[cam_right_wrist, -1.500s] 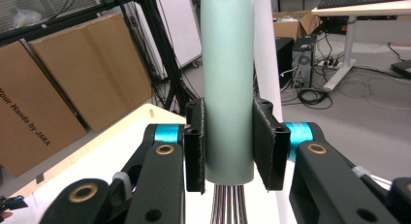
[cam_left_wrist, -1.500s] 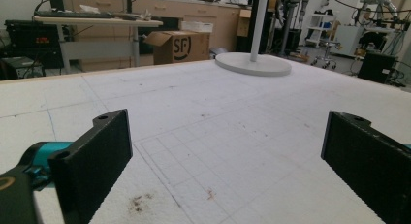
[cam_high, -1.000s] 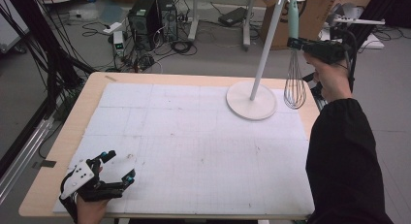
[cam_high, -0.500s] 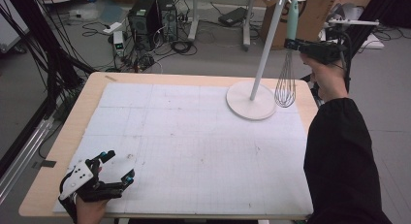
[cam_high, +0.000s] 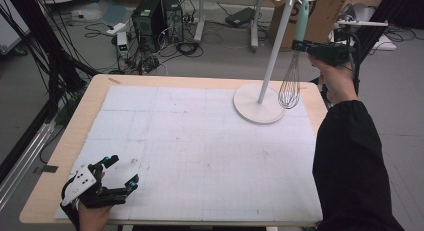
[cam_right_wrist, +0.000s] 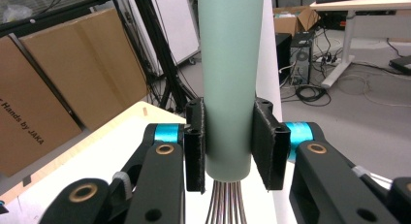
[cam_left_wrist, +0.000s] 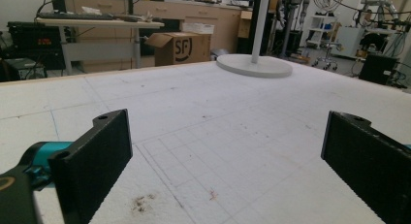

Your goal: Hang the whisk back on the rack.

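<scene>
1. Whisk [cam_high: 292, 66]: pale green handle, silver wire loops; hanging upright, loops down, above the round base of the stand, at the table's far right corner.
2. White hook stand [cam_high: 267, 66]: tilted pole on round base, just beside the whisk, near the far right corner.

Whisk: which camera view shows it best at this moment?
The high view. It shows the whole whisk, mint handle to wire loops, held by the right gripper beside the white stand. The right gripper view shows just the handle clamped between the jaws and the wire tops. The left gripper view gives the stand's base instead.
</scene>
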Available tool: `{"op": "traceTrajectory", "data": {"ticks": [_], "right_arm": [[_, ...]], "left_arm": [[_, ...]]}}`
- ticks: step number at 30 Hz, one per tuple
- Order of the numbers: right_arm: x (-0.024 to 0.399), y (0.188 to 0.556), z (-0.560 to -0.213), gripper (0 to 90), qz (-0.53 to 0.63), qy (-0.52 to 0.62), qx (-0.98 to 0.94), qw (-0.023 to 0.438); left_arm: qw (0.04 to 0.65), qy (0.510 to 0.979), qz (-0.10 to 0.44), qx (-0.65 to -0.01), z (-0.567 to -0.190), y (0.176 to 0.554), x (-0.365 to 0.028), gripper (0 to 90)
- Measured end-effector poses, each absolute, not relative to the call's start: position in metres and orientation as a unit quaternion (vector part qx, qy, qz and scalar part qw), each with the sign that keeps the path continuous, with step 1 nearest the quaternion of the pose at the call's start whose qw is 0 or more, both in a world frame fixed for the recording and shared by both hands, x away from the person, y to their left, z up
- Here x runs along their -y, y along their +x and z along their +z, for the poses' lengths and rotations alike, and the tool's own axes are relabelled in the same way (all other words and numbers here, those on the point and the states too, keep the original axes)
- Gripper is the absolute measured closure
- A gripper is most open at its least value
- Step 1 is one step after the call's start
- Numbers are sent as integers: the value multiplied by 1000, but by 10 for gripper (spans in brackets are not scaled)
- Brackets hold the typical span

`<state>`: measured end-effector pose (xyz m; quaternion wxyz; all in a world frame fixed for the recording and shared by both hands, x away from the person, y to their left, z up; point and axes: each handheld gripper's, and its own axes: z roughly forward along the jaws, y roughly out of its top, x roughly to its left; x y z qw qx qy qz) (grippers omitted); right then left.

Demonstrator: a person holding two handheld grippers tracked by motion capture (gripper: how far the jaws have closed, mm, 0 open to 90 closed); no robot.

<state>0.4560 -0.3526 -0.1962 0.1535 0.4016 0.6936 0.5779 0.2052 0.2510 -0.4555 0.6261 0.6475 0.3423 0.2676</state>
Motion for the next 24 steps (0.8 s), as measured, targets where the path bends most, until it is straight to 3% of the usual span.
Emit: {"op": "traceTrajectory", "data": {"ticks": [24], "right_arm": [[348, 455, -196, 690, 576, 406, -693, 153]], "left_arm": [[629, 646, 268, -340, -454, 202, -253, 47]]}}
